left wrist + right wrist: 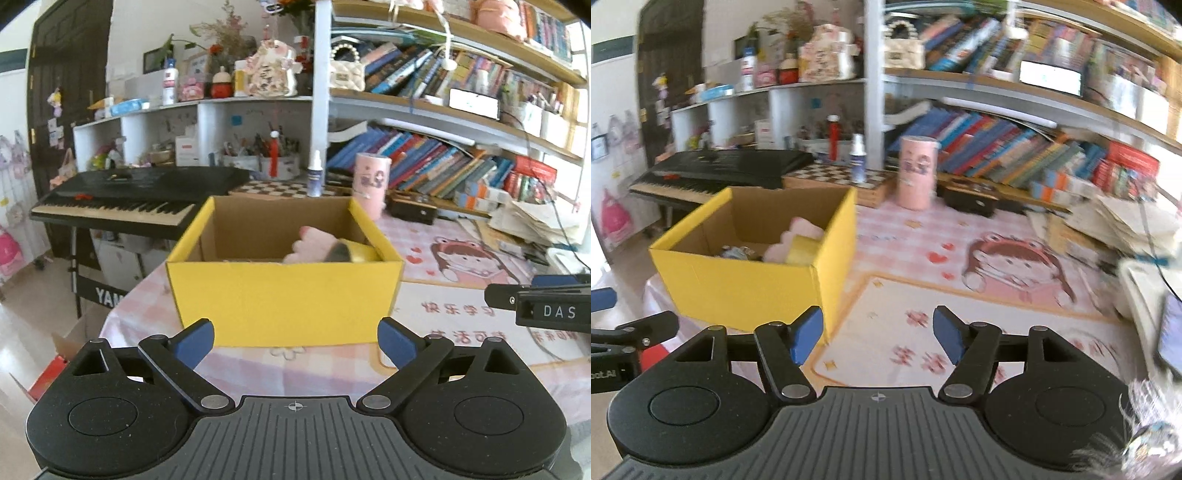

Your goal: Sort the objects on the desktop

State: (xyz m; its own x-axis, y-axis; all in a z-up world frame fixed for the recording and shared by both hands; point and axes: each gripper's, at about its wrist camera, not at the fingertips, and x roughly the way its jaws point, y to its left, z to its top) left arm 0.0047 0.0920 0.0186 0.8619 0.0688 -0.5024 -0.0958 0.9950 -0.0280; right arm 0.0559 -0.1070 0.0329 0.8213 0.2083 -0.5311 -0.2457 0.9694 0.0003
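Nearest, left gripper [295, 343] spread wide, nothing between its blue pads, facing the yellow box [284, 299]. Right gripper [878, 338] parted and empty too, over the pink tablecloth [960, 236], just right of the box corner. Inside the box, a pink plush thing [308, 245] against a roll of yellow tape [356, 253]. Farther back, a pink canister [918, 171], spray bottle [857, 158], keyboard [122, 203], crowded bookshelves [424, 166].

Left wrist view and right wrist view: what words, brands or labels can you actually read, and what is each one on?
"DAS": on the right claw's body at the edge of the left wrist view.
"YAM", cut off: on the keyboard stand.
"bot.AI", cut off: on the left claw's body in the right wrist view.
Desk mat characters: mirrored, unreadable.
Book spines, pink canister: too small or blurred.
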